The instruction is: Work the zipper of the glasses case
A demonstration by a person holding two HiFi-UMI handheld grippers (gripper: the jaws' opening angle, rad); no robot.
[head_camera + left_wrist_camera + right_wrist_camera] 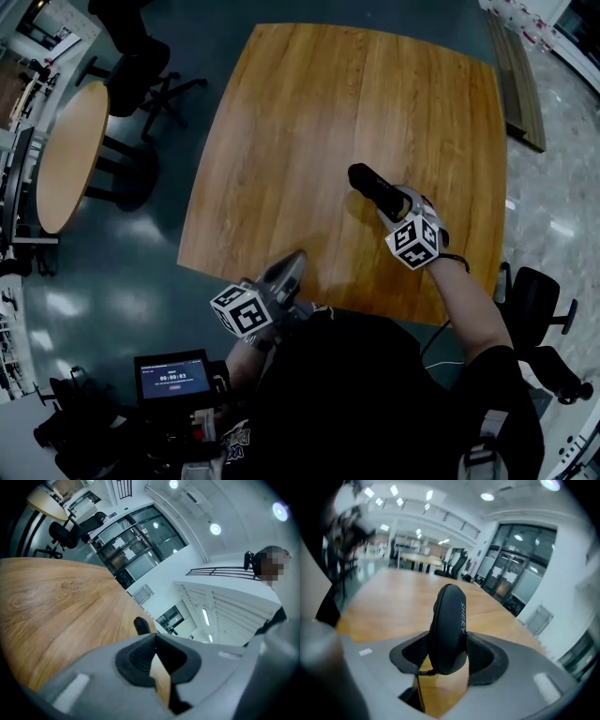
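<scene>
Head view: our right gripper (392, 202) pinches the case (371, 185) over the table (309, 112), long axis toward 10 o'clock. Our left gripper (292, 266), pressed together and empty, has it around 1 o'clock

Left gripper view: case tip at 12 o'clock

Right gripper view: pads press both case sides

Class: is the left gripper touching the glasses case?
Apart. The head view shows the left gripper at the near edge of the table, bare wood between it and the case, which the right gripper holds.
</scene>
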